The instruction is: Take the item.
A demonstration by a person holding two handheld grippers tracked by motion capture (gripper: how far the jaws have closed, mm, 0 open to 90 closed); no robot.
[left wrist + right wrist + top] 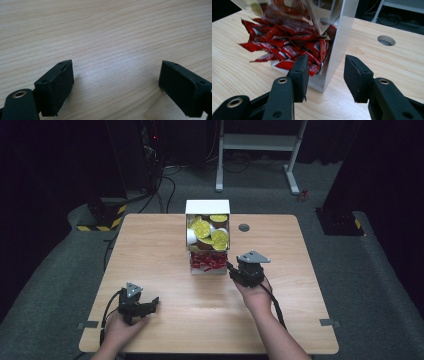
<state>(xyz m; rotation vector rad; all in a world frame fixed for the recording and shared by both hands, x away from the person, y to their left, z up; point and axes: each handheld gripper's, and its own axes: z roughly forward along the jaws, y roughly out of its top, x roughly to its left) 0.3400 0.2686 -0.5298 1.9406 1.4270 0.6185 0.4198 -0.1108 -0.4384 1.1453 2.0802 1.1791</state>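
A white box (pixel 207 207) stands upright at the middle of the table, with yellow-lidded cups (pixel 209 231) in its upper part and red packets (pixel 207 262) in its lower tray. In the right gripper view the red packets (pixel 287 47) spill from the box's corner wall (pixel 339 45). My right gripper (pixel 231 268) is open at the box's front right corner; its jaws stand on either side of the wall edge (pixel 325 75). My left gripper (pixel 154 303) hovers open over bare wood near the front left, and the same open gripper (pixel 116 85) holds nothing.
A round cable hole (pixel 244 227) lies in the tabletop behind the right of the box, also seen as a hole (pixel 386 40). The wooden table (pixel 150 250) has open wood on both sides. A white frame (pixel 260 142) stands on the floor beyond.
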